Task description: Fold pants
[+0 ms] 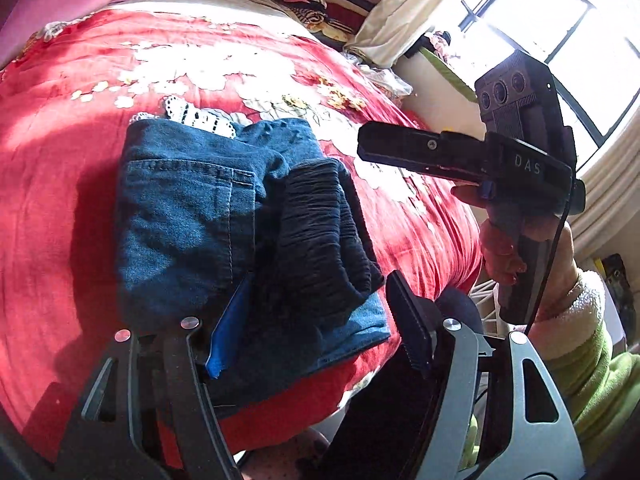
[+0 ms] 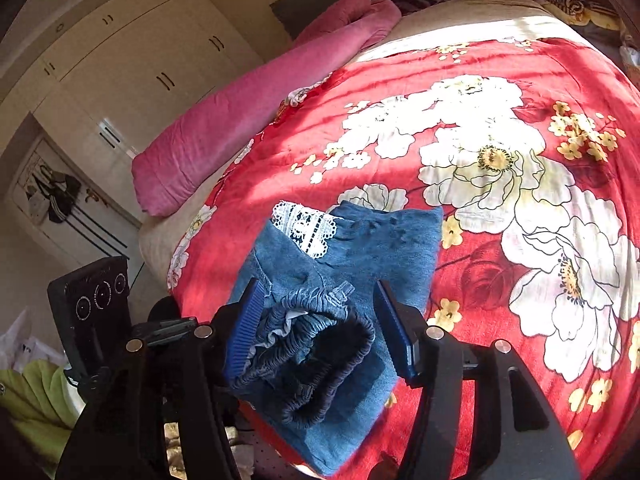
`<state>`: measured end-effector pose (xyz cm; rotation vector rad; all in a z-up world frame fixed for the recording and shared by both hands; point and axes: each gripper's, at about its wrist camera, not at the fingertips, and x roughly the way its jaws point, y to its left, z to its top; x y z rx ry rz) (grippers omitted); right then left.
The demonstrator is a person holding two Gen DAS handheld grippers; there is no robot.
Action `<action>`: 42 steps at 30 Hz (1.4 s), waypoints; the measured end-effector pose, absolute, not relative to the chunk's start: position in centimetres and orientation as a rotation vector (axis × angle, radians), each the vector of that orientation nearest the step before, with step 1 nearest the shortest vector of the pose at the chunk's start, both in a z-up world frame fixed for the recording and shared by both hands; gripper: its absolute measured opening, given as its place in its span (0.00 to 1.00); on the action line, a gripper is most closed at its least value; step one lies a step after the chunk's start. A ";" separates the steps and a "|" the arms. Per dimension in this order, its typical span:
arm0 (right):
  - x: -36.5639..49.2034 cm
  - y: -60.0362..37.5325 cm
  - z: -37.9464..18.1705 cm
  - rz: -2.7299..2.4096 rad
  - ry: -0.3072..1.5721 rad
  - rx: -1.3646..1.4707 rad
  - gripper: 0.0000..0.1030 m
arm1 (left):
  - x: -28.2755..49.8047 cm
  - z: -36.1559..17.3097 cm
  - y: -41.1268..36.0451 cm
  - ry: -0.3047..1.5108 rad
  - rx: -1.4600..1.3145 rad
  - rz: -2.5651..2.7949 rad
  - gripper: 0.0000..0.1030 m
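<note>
Pants (image 1: 180, 216) blue denim, dark navy gathered waistband (image 1: 320, 232), white lace trim (image 2: 306, 232) at hem. Bedspread (image 2: 500, 80) red, big white flowers with yellow centres (small yellow blossoms scattered too). Rolled blanket (image 2: 240, 120) pink. Wardrobe (image 2: 132, 64) cream, dark handles. Sleeve (image 1: 592, 364) lime green, white fleecy cuff. Gripper pads (image 2: 246, 332) blue, ribbed; frames black.

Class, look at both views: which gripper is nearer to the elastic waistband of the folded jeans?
Right. The right gripper has its open jaws either side of the waistband; the left gripper is at the jeans' near edge, beside it.
</note>
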<state>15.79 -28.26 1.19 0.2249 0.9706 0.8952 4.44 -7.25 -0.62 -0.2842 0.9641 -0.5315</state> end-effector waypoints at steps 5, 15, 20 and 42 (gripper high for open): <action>15.0 -26.3 1.5 0.898 0.971 0.160 0.62 | 3.6 -0.5 -7.2 0.945 -0.260 -0.545 0.59; 13.6 -24.4 -3.0 0.779 1.067 -0.098 0.64 | 3.1 -2.1 -7.2 0.984 -0.230 -0.550 0.60; 13.8 -25.8 -4.6 0.769 1.098 -0.024 0.66 | 3.0 -2.7 -7.9 0.990 -0.204 -0.561 0.60; 19.0 -18.3 -2.7 0.849 1.129 -0.017 0.59 | 1.9 -1.9 -8.4 0.914 -0.031 -0.524 0.60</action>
